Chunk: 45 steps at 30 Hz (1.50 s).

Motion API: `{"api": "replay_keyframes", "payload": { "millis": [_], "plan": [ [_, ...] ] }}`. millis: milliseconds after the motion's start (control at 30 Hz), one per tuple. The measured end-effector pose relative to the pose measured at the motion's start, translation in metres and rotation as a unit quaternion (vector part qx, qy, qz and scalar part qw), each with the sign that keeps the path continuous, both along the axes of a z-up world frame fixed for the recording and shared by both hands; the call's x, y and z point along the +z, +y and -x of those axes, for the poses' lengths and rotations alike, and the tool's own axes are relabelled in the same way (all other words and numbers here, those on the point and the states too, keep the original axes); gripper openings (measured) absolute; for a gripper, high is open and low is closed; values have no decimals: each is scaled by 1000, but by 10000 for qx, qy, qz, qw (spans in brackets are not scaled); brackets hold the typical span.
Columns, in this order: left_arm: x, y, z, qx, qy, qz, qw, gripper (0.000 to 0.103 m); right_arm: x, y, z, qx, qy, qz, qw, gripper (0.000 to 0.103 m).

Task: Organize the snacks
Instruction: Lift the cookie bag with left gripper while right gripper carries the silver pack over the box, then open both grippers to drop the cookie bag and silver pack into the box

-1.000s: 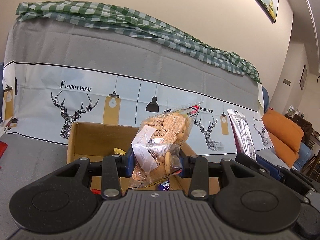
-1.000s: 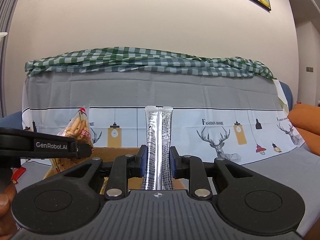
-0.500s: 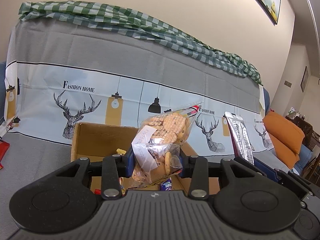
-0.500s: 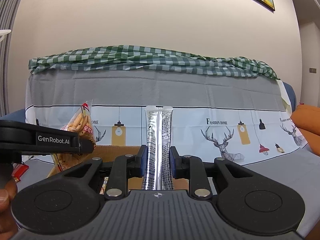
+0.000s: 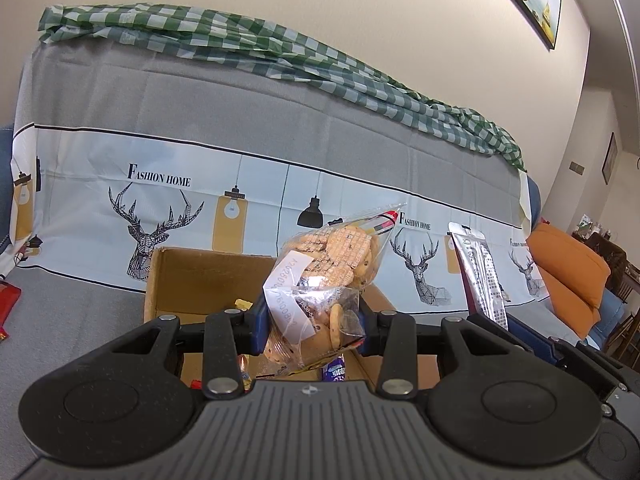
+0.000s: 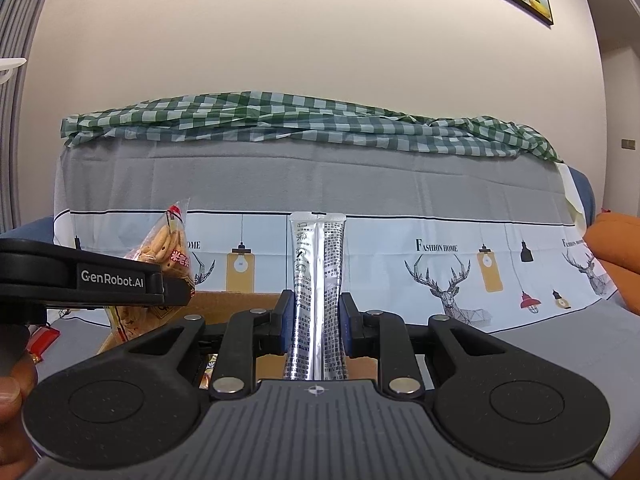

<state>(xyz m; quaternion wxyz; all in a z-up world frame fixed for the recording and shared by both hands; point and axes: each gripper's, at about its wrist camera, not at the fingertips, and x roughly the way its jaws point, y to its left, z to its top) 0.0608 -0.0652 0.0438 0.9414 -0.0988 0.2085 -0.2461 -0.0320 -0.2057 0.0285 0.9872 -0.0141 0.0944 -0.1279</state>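
My left gripper [image 5: 310, 326] is shut on a clear bag of small biscuits [image 5: 328, 280] with a white label, held upright above an open cardboard box [image 5: 208, 276]. My right gripper [image 6: 316, 322] is shut on a tall silver foil snack pouch [image 6: 318, 280], which stands upright between the blue pads. From the left wrist view the silver pouch [image 5: 480, 276] shows at the right. From the right wrist view the biscuit bag [image 6: 160, 256] and the left gripper's black body [image 6: 92, 280] sit at the left. A few small wrapped snacks [image 5: 242, 304] lie inside the box.
A sofa with a grey cover printed with deer and lamps [image 6: 440, 272] fills the background, a green checked cloth [image 6: 280, 116] along its top. An orange cushion [image 5: 568, 272] lies at the right. A red packet [image 6: 44, 338] lies on the seat at the left. A person's fingers [image 6: 12, 396] show at the lower left.
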Motion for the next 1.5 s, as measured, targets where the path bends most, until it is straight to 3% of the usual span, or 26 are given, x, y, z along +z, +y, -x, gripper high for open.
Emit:
{"api": "replay_keyframes", "payload": {
  "millis": [967, 1000, 1067, 1133, 1200, 1300, 1400, 1467, 1500],
  "plan": [
    [1, 2, -1, -71, 53, 109, 9999, 45, 1, 3, 0, 21, 3, 28, 10000, 25],
    [1, 2, -3, -104, 116, 155, 9998, 47, 0, 3, -1, 24, 16, 14, 10000, 28],
    [0, 4, -5, -105, 234, 170, 9995, 75, -2, 4, -5, 76, 169, 2, 9998, 40],
    [3, 10, -3, 35, 129, 163, 9998, 78, -3, 5, -9, 25, 306, -6, 9995, 85],
    [5, 21, -1, 168, 62, 160, 9997, 78, -2, 10, -10, 30, 265, -98, 9996, 86],
    [7, 42, 0, 420, 51, 167, 9990, 72, -1, 26, -10, 135, 245, -114, 9995, 86],
    [8, 71, -1, 721, 82, 145, 9973, 46, 0, 44, -10, 288, 241, -167, 9992, 86],
    [8, 91, -4, 928, 186, 48, 9955, 22, 1, 58, -11, 400, 218, -185, 9988, 86],
    [7, 101, -6, 1068, 235, -11, 9940, 19, 1, 66, -11, 477, 206, -175, 9985, 85]
  ]
}}
